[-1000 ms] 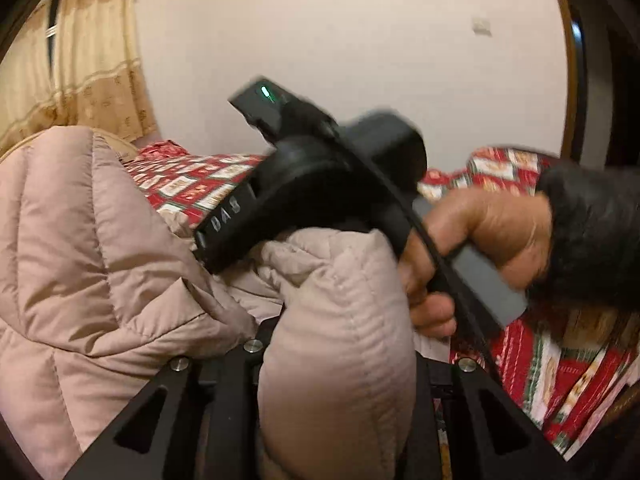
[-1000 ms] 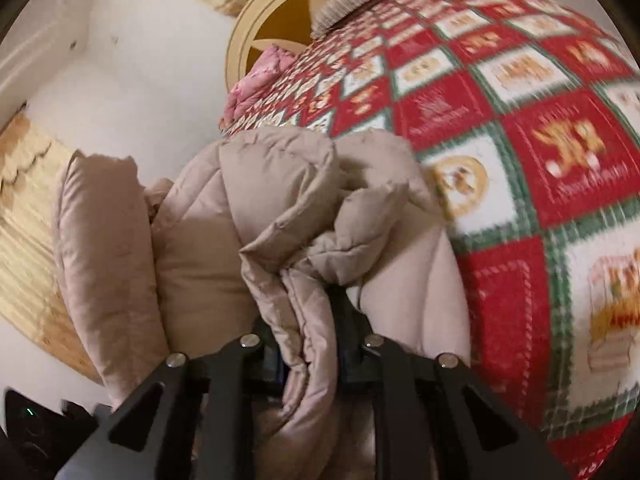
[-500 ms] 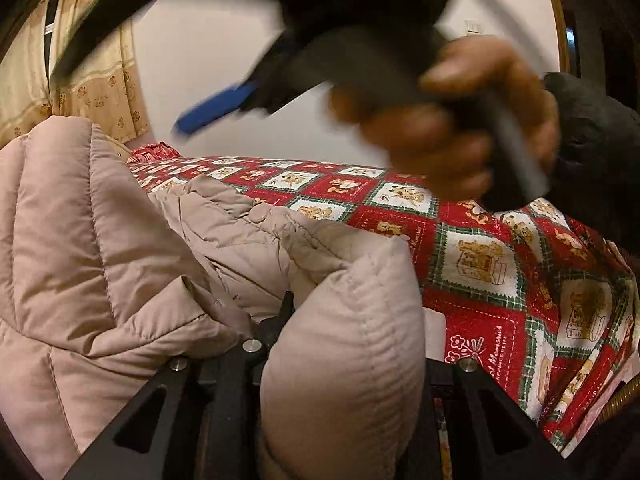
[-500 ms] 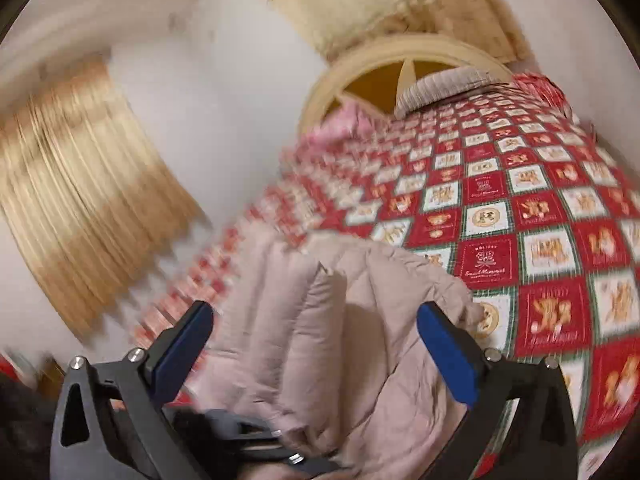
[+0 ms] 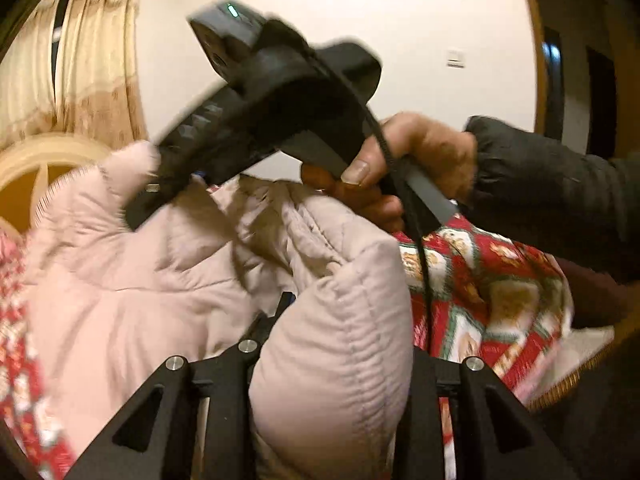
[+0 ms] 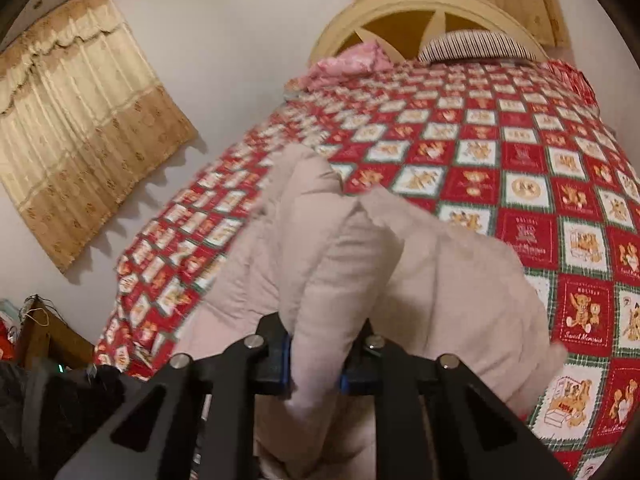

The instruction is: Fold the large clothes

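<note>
Back from its open swing, right gripper (image 6: 316,360) pinches the puffer coat (image 6: 400,272) again; left gripper (image 5: 332,344) also clamped; next, carry the fold across the bed (image 6: 520,152).

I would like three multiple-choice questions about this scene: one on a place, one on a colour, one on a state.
1. Where does the jacket lie?
A. on the bed
B. on a chair
C. on the floor

2. Which colour is the jacket?
A. dark blue
B. pale pinkish beige
C. green

3. How is the right gripper?
A. open, away from the cloth
B. shut on a fold of the jacket
C. shut on a pillow

Answers: 1 A, it rests on the red checked blanket; 2 B, both views show it; 3 B, padded cloth is pinched between its fingers.
</note>
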